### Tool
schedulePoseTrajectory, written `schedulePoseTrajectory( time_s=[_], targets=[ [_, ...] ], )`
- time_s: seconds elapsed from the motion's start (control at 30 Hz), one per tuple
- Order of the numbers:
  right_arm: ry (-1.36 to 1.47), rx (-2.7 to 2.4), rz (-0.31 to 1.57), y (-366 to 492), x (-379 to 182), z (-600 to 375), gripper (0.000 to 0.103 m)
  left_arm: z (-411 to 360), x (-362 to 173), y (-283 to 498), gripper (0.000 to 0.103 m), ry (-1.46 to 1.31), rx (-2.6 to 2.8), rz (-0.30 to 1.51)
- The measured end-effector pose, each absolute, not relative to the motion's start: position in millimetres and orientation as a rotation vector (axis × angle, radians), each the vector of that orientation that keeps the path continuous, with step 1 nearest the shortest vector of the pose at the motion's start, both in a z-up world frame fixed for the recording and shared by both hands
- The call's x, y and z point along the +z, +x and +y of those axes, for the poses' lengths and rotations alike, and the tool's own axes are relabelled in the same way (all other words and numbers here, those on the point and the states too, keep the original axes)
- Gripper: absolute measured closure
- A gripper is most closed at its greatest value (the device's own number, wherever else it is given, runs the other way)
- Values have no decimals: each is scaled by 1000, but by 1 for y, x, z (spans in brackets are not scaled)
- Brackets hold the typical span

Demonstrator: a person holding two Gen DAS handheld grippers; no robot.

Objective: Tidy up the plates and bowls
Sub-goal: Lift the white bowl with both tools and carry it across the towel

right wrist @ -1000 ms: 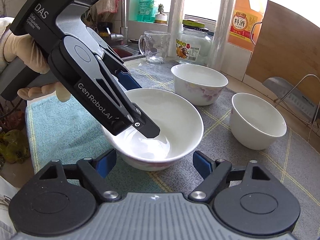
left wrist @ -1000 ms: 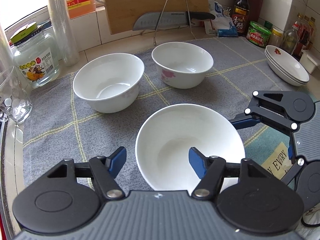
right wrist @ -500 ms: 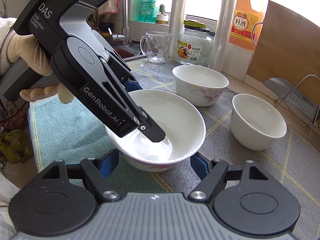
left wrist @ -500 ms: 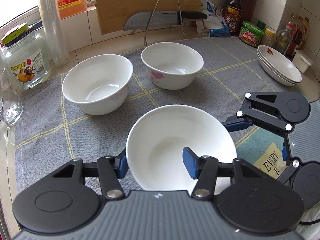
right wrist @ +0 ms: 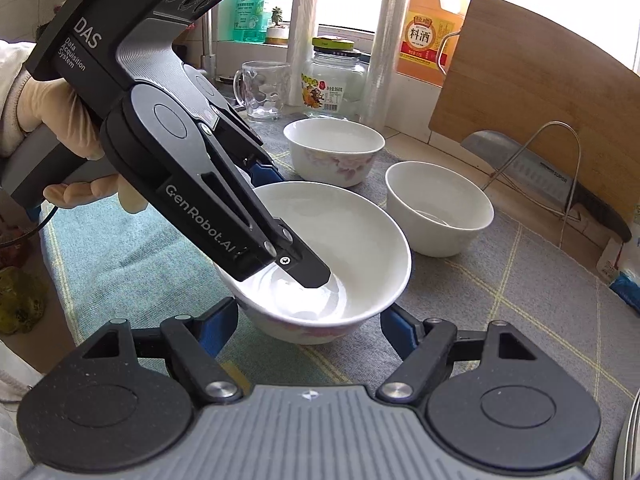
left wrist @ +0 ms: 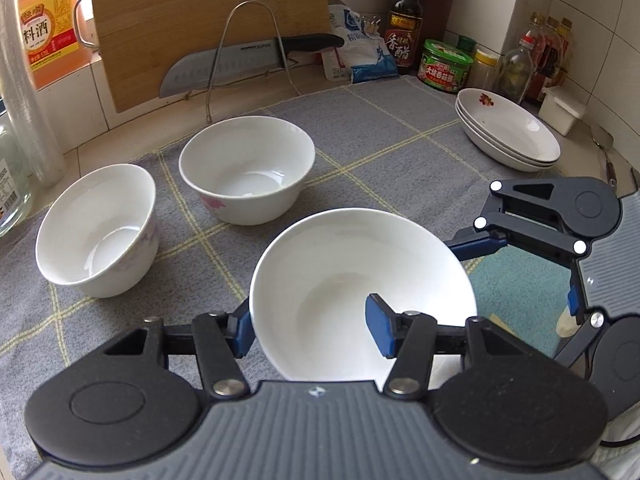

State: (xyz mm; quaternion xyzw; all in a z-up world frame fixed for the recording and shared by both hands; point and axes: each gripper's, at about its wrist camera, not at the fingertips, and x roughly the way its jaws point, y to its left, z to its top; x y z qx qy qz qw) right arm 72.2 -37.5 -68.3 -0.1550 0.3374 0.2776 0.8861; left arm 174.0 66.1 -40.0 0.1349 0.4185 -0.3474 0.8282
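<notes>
Closest to us, the left hand-held gripper (left wrist: 310, 326) grips the near rim of a white bowl (left wrist: 360, 280), one blue pad (left wrist: 378, 330) inside the bowl and the other against its outer wall. We cannot tell whether the bowl is tipped up or sits flat on the grey checked cloth (left wrist: 400, 152) covering the worktop. Just to its right, our right hand-held gripper (right wrist: 308, 320) stands wide open with nothing in it, its fingers spread on either side of that same bowl (right wrist: 360, 248) without touching it. From this view the left hand-held gripper (right wrist: 280, 208) reaches in from the left, held by a gloved hand (right wrist: 52, 112).

Farther back, two more white bowls stand upright on the cloth, near each other but apart: a left bowl (left wrist: 96, 228) and a flowered bowl (left wrist: 246, 168). Well off to the right, a stack of shallow plates (left wrist: 508, 130) rests at the cloth's edge. Behind everything, a wooden cutting board (left wrist: 208, 20) and a knife (left wrist: 248, 60) lean in a wire rack beside sauce bottles (left wrist: 406, 12).
</notes>
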Motion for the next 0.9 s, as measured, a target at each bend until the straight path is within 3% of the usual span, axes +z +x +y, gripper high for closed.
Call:
schedulePoseTrajectory(
  time_s=[0.4,0.9],
  targets=[
    [-296,439,740,64,-69,-85,21,8,-48,178,48,320,-873,868],
    [-280,423,772,65,-76,-96,21,-7,-58,181,47,313,-893,895]
  ],
)
